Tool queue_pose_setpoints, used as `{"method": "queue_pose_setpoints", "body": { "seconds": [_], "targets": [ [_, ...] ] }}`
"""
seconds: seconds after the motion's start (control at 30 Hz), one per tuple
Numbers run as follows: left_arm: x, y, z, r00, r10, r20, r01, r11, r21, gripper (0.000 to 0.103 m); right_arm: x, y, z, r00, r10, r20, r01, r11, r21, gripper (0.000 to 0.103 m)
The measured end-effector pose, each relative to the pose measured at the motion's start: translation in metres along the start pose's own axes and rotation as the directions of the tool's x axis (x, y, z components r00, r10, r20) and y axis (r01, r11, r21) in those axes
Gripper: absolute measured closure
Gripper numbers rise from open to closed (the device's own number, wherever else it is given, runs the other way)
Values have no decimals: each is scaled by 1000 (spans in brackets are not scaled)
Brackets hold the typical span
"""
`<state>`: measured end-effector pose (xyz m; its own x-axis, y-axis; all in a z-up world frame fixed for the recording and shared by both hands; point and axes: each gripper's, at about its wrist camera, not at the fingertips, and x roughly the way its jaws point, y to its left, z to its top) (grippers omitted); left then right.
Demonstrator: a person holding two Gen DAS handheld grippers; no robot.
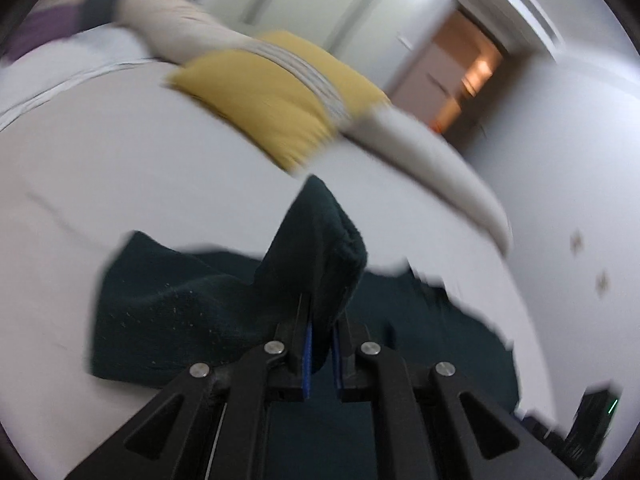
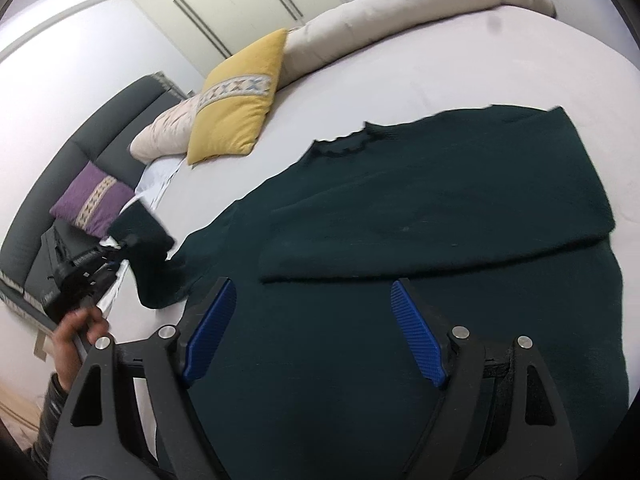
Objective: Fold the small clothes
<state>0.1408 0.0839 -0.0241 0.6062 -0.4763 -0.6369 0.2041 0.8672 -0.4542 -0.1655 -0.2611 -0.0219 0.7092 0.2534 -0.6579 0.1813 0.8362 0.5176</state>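
A dark green knitted sweater point(image 2: 400, 208) lies flat on the white bed point(image 2: 440, 60), its right side folded over the body. My left gripper point(image 1: 320, 308) is shut on the cuff of the left sleeve point(image 1: 320, 240) and holds it lifted off the bed; it also shows in the right wrist view point(image 2: 120, 246) at the far left with the sleeve point(image 2: 156, 272) hanging from it. My right gripper point(image 2: 312, 292) is open and empty, hovering over the sweater's lower body.
A yellow cushion point(image 2: 240, 104) and a long beige bolster point(image 2: 400, 12) lie along the bed's far edge. A purple cushion point(image 2: 94, 200) sits on a dark sofa point(image 2: 80, 132) at the left. White wardrobes point(image 2: 240, 0) stand behind.
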Motion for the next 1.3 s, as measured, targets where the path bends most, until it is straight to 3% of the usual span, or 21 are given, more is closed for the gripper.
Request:
{"method": "queue_pose_setpoints", "body": {
  "seconds": [0.2, 0.3, 0.43, 0.53, 0.6, 0.67, 0.7, 0.87, 1.0, 1.17, 1.23, 1.3],
  "targets": [
    [57, -64, -60, 991, 12, -136, 8, 989, 148, 94, 9, -25, 5, 1000, -1, -11, 2, 997, 76, 24],
    [69, -63, -75, 985, 33, -171, -6, 988, 156, 88, 22, -26, 8, 999, 7, -40, -3, 996, 84, 24],
    [64, -57, -76, 985, 5, -172, 17, 992, 127, 78, 43, -16, 12, 997, 24, -71, -19, 997, 70, 24],
    [65, -55, -69, 984, -8, -175, 29, 992, 119, 78, 57, -7, 14, 996, 30, -89, -24, 997, 71, 24],
    [67, -61, -70, 982, -21, -188, 43, 992, 115, 65, 66, 0, 15, 994, 36, -102, -29, 997, 67, 24],
    [63, -64, -71, 980, -37, -197, 61, 991, 122, 35, 75, 8, 16, 992, 44, -118, -36, 997, 64, 24],
    [59, -66, -72, 980, -46, -192, 70, 990, 124, 32, 77, 11, 15, 991, 45, -127, -37, 997, 62, 24],
    [40, -56, -72, 982, -67, -179, 87, 990, 111, 30, 101, 25, 26, 983, 76, -170, -64, 995, 79, 24],
    [20, -24, -58, 987, -76, -138, 81, 996, 35, 30, 129, 45, 40, 972, 113, -208, -96, 992, 87, 25],
    [-1, 25, -40, 996, -41, -82, 38, 998, -44, 30, 179, 73, 48, 945, 55, -324, -48, 998, 30, 50],
    [-6, 48, -33, 997, -32, -66, 26, 995, -93, 30, 193, 82, 46, 934, 10, -356, -17, 1000, -17, 74],
    [-10, 66, -27, 999, -22, -49, 15, 992, -125, 30, 199, 95, 45, 933, -39, -359, 9, 996, -84, 85]
  ]
}}
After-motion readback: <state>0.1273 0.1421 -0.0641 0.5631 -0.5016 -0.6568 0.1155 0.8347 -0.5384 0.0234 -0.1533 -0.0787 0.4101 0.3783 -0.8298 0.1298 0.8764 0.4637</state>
